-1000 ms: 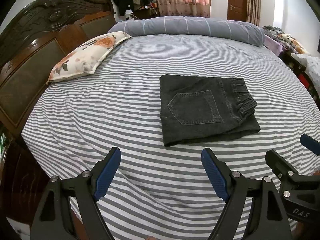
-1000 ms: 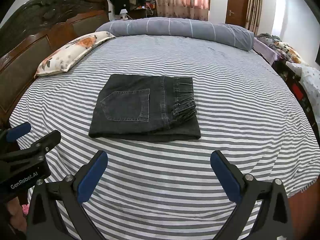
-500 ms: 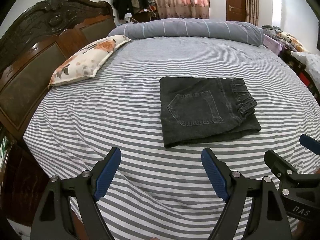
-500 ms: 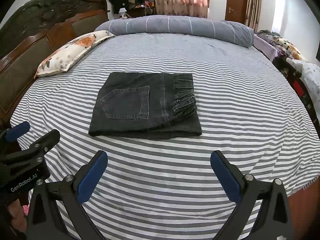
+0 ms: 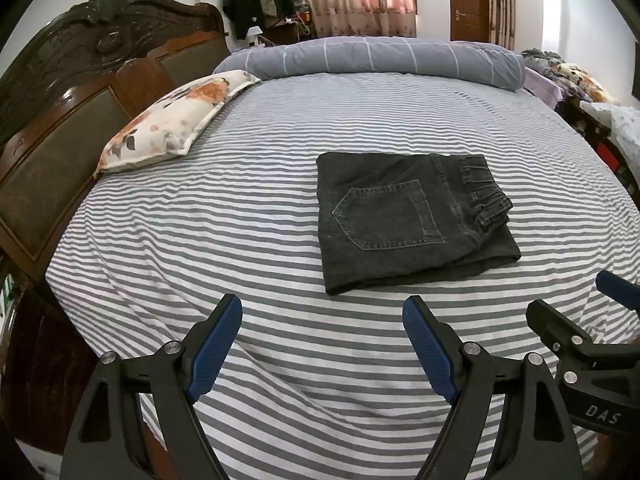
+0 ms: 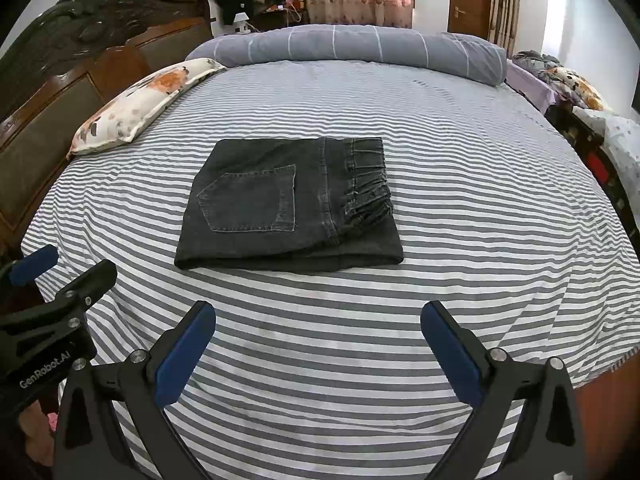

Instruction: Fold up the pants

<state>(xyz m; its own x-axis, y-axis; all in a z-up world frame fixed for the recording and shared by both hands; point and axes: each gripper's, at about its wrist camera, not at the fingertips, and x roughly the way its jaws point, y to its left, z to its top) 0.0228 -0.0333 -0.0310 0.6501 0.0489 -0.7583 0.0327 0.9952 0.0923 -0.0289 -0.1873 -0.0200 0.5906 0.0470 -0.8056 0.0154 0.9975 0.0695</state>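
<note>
Left tool [image 5: 322, 340]: jaws wide apart, nothing between the pads, nothing touched, poised above the striped sheet [image 5: 280, 208] near the bed's front edge. Right tool [image 6: 318, 346]: likewise spread wide and empty, just beside the left, clear of the cloth.

Beyond both, well apart from the pads: pants [image 6: 288, 208], dark denim, folded into a compact rectangle at mid-bed, back pocket up, gathered waistband toward the right, thick folded edge facing the tools. Farther off: floral pillow [image 5: 176, 120] by the headboard, rolled grey quilt [image 5: 380, 58] across the far side.

Handling, as judged: soft but fairly heavy, several layers deep, prone to slumping open if pinched by one layer only. Best taken at the thick near edge or at two corners, all layers together. Folding looked essentially done.
</note>
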